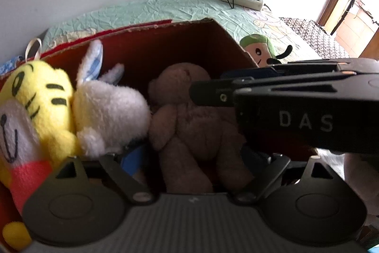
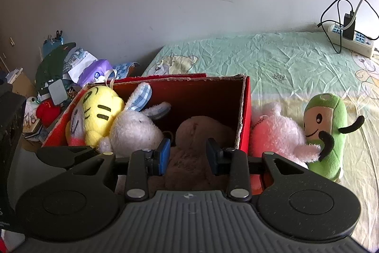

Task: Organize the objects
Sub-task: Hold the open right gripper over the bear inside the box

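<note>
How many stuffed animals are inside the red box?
3: a yellow striped plush tiger on the left, a white plush rabbit beside it, a brown teddy bear on the right. More may hide underneath in the red cardboard box.

Fuzzy plush bear [image 2: 201,134], cardboard box [image 2: 244,110]

Brown teddy [image 2: 201,134] lies in red box [image 2: 245,110] w/ yellow tiger [image 2: 99,115], white bunny [image 2: 135,132].
</note>
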`<state>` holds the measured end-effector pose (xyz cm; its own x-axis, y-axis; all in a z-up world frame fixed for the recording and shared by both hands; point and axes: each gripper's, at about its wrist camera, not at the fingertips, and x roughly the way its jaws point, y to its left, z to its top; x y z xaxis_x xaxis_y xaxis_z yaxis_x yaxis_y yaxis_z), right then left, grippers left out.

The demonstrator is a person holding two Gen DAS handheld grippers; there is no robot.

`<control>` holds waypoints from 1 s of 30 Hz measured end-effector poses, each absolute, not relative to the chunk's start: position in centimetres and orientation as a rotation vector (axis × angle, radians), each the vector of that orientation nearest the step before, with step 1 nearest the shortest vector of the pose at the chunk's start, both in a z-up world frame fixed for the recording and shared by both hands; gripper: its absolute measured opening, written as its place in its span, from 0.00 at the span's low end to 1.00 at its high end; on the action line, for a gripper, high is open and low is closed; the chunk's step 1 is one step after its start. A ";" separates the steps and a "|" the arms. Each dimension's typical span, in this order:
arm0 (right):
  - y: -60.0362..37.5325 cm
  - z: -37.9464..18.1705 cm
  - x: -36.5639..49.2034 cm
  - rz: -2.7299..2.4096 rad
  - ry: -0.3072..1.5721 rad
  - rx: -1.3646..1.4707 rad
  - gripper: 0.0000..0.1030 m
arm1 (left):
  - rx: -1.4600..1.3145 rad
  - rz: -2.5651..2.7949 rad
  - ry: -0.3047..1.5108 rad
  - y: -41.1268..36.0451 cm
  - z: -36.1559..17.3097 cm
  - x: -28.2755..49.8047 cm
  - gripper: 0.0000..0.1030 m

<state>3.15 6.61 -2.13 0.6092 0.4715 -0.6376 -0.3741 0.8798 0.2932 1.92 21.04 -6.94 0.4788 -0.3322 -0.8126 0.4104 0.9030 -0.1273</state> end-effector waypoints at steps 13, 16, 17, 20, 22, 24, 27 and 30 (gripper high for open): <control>6.7 -2.2 2.9 0.486 0.760 0.125 0.34 | 0.076 -0.450 0.999 21.0 -7.1 2.1 0.91; 6.7 -2.2 2.8 0.487 0.753 0.119 0.34 | 0.073 -0.449 1.000 21.1 -7.1 2.1 0.92; 6.7 -2.2 2.8 0.488 0.750 0.117 0.34 | 0.072 -0.448 1.000 21.1 -7.1 2.1 0.92; 6.7 -2.3 2.7 0.489 0.742 0.116 0.34 | 0.065 -0.443 1.005 21.1 -7.2 2.1 0.92; 6.6 -2.3 2.7 0.491 0.739 0.119 0.34 | 0.064 -0.441 1.008 21.1 -7.2 2.1 0.92; 6.5 -2.3 2.6 0.494 0.733 0.123 0.34 | 0.063 -0.439 1.015 21.1 -7.1 2.2 0.92; 6.4 -2.4 2.5 0.500 0.723 0.126 0.34 | 0.061 -0.436 1.023 21.0 -7.1 2.3 0.93; 6.3 -2.4 2.5 0.509 0.716 0.128 0.34 | 0.057 -0.427 1.031 21.0 -7.1 2.3 0.93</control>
<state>2.46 6.35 -2.45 0.6387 0.4874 -0.5955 -0.4015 0.8712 0.2824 2.29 20.96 -7.13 0.4390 -0.3173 -0.8406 0.3703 0.9163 -0.1525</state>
